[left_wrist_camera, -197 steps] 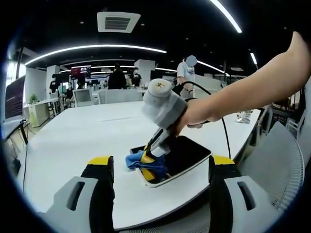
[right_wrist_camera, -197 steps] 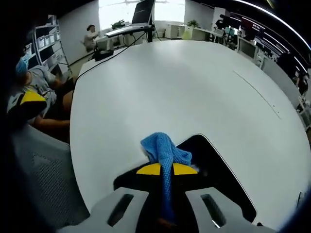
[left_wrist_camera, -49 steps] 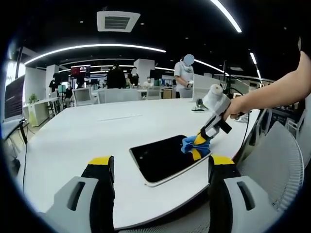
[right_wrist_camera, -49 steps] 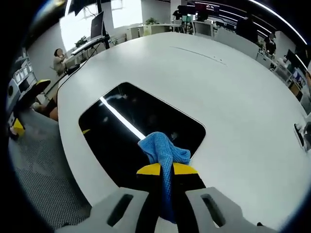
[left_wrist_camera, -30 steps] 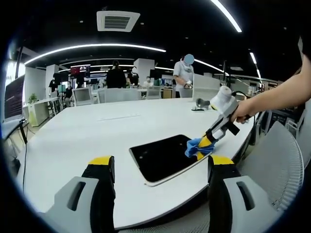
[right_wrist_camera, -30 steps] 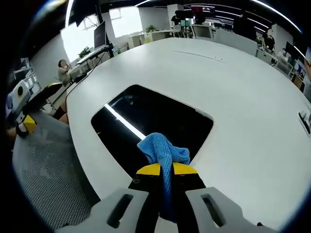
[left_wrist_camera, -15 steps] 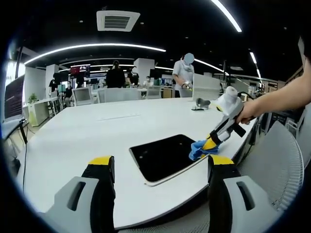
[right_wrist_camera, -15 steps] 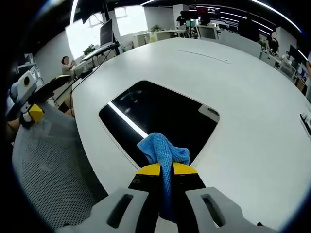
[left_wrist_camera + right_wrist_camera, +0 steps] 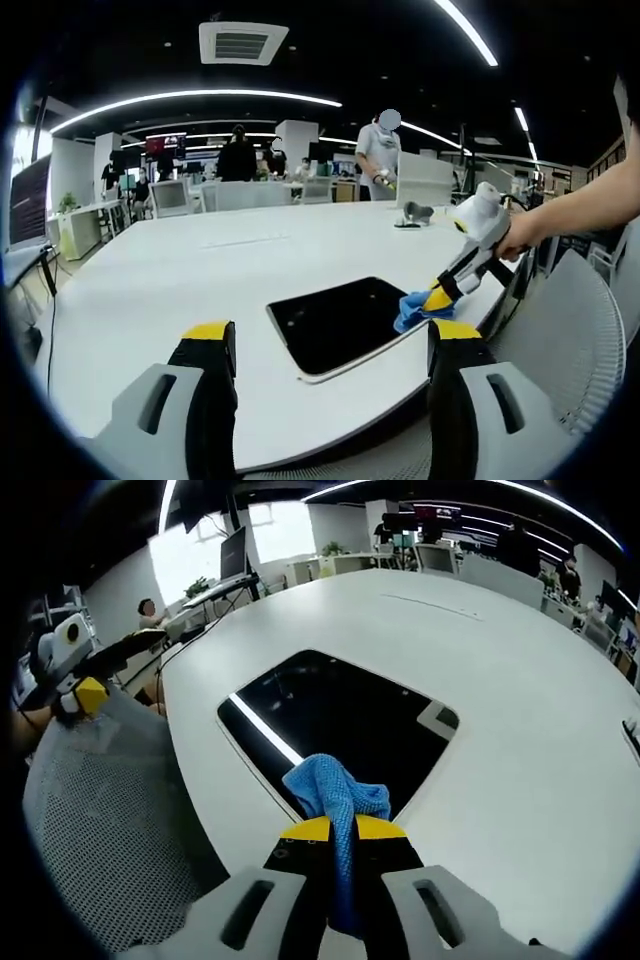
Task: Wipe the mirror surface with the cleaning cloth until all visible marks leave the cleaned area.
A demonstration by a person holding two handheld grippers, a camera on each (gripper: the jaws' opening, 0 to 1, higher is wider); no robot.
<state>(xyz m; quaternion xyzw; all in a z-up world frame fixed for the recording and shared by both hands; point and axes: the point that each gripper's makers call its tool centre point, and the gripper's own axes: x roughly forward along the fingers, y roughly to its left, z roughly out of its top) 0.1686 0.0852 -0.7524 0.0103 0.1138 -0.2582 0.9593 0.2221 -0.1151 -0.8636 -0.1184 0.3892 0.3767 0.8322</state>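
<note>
The mirror lies flat near the table edge, its dark face reflecting a ceiling light strip. The blue cloth rests bunched on the mirror's near corner, by the rim. The right gripper is clamped on the cloth, its yellow-tipped jaws pressed together with the fabric between them. In the left gripper view it reaches in from the right, held by a hand. The left gripper hangs back from the table, jaws wide apart and holding nothing.
</note>
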